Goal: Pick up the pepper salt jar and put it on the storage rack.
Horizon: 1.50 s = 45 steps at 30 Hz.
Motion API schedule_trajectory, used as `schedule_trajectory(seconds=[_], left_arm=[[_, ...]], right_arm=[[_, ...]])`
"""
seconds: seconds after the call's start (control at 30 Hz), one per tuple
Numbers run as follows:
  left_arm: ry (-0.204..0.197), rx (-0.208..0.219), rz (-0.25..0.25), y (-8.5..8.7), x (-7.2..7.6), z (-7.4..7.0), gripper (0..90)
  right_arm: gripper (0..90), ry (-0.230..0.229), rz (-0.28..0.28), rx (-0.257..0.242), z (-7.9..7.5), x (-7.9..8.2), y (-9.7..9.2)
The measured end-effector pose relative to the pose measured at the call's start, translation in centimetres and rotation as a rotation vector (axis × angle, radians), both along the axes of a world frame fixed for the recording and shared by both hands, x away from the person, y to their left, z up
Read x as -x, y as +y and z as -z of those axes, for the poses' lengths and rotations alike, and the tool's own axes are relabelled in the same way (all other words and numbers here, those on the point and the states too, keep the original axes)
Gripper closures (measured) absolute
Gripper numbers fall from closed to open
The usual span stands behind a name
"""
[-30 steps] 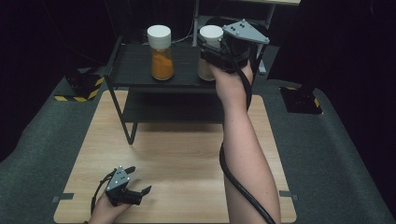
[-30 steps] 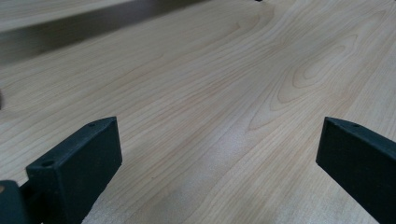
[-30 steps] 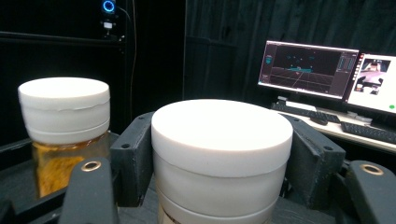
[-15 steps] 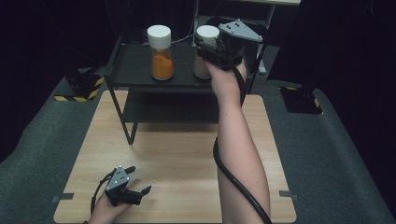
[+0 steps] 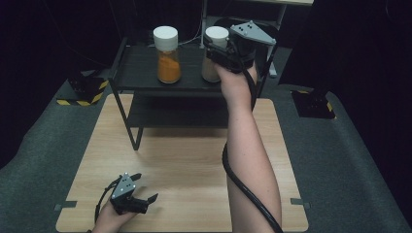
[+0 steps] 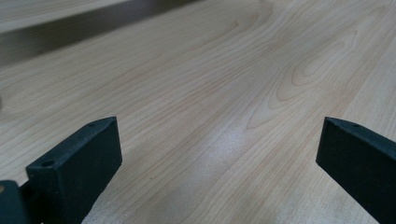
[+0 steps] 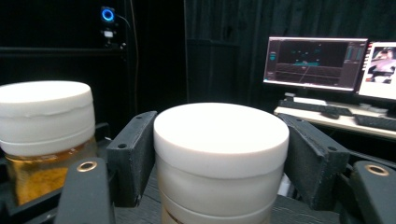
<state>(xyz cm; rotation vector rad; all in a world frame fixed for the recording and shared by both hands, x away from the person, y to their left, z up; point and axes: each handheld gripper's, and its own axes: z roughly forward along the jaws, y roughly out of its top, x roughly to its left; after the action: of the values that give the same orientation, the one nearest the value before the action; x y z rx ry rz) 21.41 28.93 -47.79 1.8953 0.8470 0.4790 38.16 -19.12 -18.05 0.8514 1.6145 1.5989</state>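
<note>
A jar with a white lid and pale brown contents stands on the black shelf at the back. My right gripper reaches it level from the near side. Its jaws flank the lid very closely and have just been opening, with the jar between them. A second white-lidded jar of orange powder stands to its left. My left gripper rests low at the table's front left, open, with bare wood between its jaws.
The shelf is a low black metal stand with a lower tier, set at the far edge of the wooden table. Grey mats lie around the table. Behind the shelf are monitors and a dark curtain.
The right gripper and the pale jar shifted slightly left along the shelf. The left gripper has stayed put.
</note>
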Motion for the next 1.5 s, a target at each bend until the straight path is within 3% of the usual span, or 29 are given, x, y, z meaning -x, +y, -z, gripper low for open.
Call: schedule_trajectory(seconds=[0.23, 0.5, 1.1, 1.5], left_arm=[[-0.002, -0.002, 0.0, 0.0, 0.0, 0.0, 0.4], [-0.005, -0.009, -0.002, -0.2, 0.1, 0.0, 0.4], [-0.008, -0.018, -0.005, -0.3, 0.2, -0.1, 0.4], [-0.007, -0.028, -0.004, -0.5, 0.2, -0.2, 0.4]], right_arm=[[18.0, 0.006, -0.005, 0.021, -0.4, 0.6, -0.2], [0.3, 0.033, -0.007, 0.005, -0.3, 1.1, -0.8], [0.0, 0.015, -0.039, 0.042, 0.4, 3.2, -1.6], [0.0, 0.001, -0.06, 0.036, 2.0, 5.3, -2.7]])
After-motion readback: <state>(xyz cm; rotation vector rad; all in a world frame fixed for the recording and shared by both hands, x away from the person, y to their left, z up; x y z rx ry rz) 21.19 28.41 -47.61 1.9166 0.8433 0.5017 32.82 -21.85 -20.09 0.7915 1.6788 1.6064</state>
